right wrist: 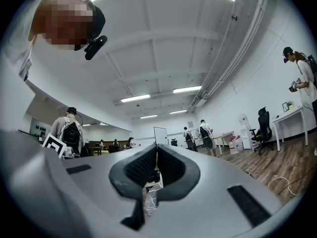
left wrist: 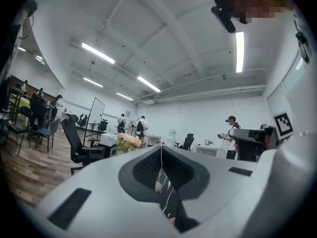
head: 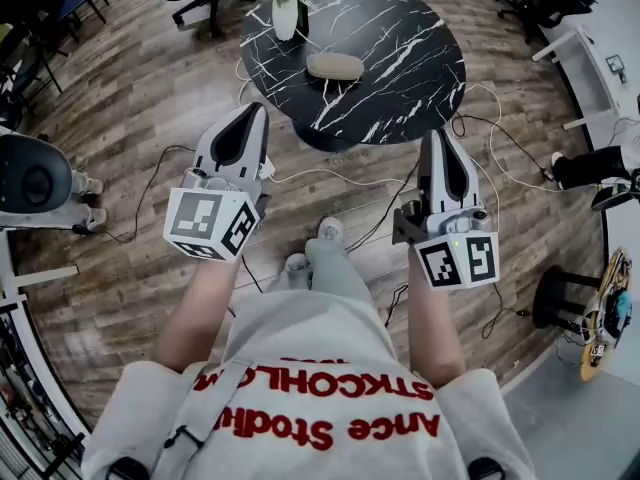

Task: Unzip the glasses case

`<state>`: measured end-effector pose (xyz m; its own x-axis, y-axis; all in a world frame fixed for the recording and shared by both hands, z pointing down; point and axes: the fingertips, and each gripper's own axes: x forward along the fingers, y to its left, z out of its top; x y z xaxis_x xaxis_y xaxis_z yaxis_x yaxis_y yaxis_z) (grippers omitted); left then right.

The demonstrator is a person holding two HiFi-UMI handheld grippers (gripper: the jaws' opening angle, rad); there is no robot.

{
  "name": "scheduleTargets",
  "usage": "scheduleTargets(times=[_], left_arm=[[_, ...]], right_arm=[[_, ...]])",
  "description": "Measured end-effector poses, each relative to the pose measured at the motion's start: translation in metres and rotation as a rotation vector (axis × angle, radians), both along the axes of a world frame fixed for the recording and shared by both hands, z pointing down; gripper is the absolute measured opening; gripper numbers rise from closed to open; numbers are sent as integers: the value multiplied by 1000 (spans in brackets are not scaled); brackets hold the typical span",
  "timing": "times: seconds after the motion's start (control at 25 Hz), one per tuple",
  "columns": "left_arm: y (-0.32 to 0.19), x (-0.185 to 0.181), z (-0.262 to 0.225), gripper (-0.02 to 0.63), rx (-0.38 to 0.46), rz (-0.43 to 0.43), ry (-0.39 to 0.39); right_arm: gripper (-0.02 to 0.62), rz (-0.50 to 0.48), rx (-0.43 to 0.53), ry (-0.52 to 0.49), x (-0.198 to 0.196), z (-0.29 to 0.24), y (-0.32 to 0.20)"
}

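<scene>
Head view: grey glasses case (head: 335, 66) lying on round black marble table (head: 405, 78), near vase of flowers (head: 285, 10) — apart from left gripper (head: 255, 110) and right gripper (head: 437, 134), both held near table's edge over wood floor (head: 140, 88).

Left gripper view: jaws pressed together, nothing between (marble top glimpsed through gap below).

Right gripper view: jaws likewise closed, empty.

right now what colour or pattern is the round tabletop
The tabletop is black with white marble veins; the head view shows it best.
</scene>
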<state>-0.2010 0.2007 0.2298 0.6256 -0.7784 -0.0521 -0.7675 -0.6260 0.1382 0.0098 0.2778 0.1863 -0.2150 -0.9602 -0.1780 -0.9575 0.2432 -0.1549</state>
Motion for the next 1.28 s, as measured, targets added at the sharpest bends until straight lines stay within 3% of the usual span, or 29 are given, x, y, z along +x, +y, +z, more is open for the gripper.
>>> scheduleTargets(times=[0.72,1.04,1.28], left_arm=[[-194,86,12,9,-9,6,-17],[-247,118,46,9,-72,110,-16],[-271,131,105,11,-175,269,-69]], right_arm=[[15,-80,6,-1,92,-5,-241],[15,-35,-29,-5,105,9,-302],[16,49,-77,27,107,31,-327]])
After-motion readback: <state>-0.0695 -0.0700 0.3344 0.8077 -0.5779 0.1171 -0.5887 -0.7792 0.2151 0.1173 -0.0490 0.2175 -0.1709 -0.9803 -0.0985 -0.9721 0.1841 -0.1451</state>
